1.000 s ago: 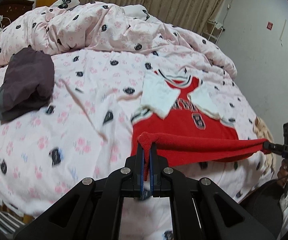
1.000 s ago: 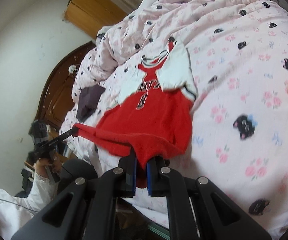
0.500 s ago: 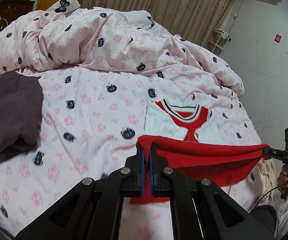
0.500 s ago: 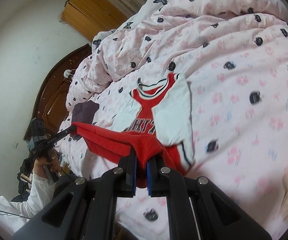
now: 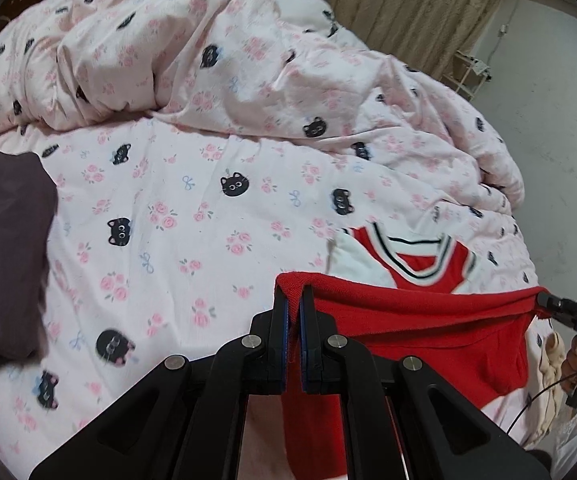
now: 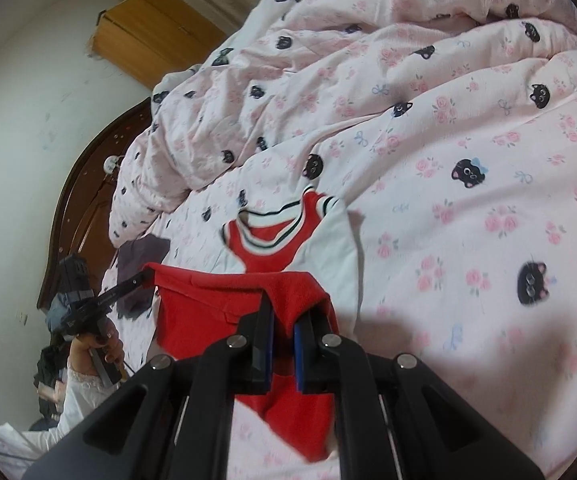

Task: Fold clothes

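Over the pink cat-print bedspread (image 5: 176, 208) | left gripper (image 5: 293, 300) clenched on red jersey (image 5: 420, 320) hem | right gripper (image 6: 284, 312) apparently pinching the other corner | collar end lying on the bed | dark garment (image 5: 4, 248) off left.

a bed (image 5: 192, 216) under a rumpled pink cat-print quilt (image 5: 248, 64), a dark wooden headboard (image 6: 76, 216), beige curtains (image 5: 388, 4), white walls (image 5: 548, 128), a wooden cabinet (image 6: 148, 36).

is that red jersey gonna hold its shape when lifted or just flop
Likely floppy: the red jersey sags between the left gripper and right gripper, its hem hanging loose. Probably light, since two corner pinches carry it. It looks knitted, so unlikely to slip.
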